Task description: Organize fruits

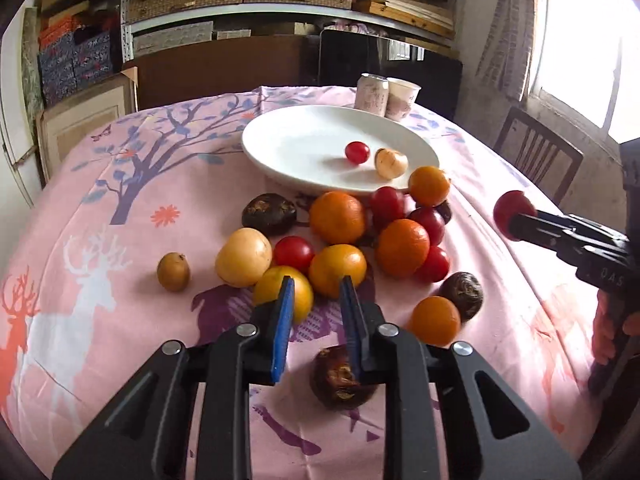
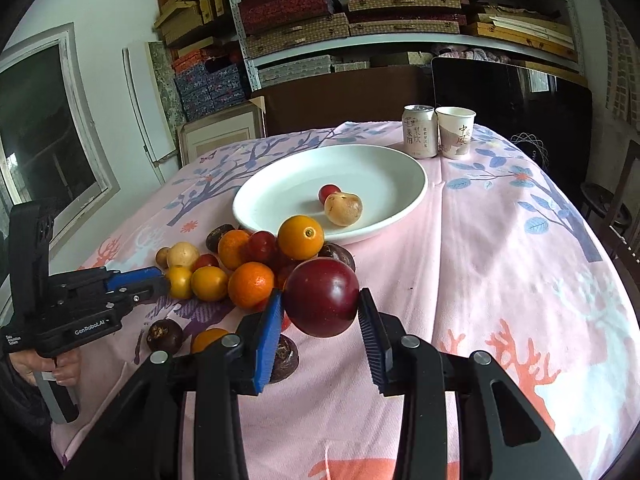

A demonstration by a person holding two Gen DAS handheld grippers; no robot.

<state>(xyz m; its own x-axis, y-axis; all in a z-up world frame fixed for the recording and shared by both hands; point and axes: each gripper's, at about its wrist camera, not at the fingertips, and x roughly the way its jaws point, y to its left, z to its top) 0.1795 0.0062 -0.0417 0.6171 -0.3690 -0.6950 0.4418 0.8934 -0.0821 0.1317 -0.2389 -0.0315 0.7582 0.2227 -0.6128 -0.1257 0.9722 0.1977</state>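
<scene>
A white plate (image 1: 280, 144) (image 2: 280, 196) holds a small red fruit (image 1: 357, 152) and a pale yellow fruit (image 1: 391, 163). A pile of orange, yellow, red and dark brown fruits (image 1: 340, 240) (image 2: 240, 264) lies on the cloth in front of it. My left gripper (image 1: 317, 300) is open and empty above the near side of the pile, a yellow fruit (image 1: 284, 294) by its left finger. My right gripper (image 2: 320, 312) is shut on a dark red fruit (image 2: 321, 298) (image 1: 512, 210) and holds it above the table, right of the pile.
A drink can (image 2: 419, 131) and a paper cup (image 2: 456, 132) stand behind the plate. The table has a pink patterned cloth (image 2: 500, 240). A wooden chair (image 1: 536, 148) stands at the right. Shelves with boxes (image 2: 360, 12) fill the back wall.
</scene>
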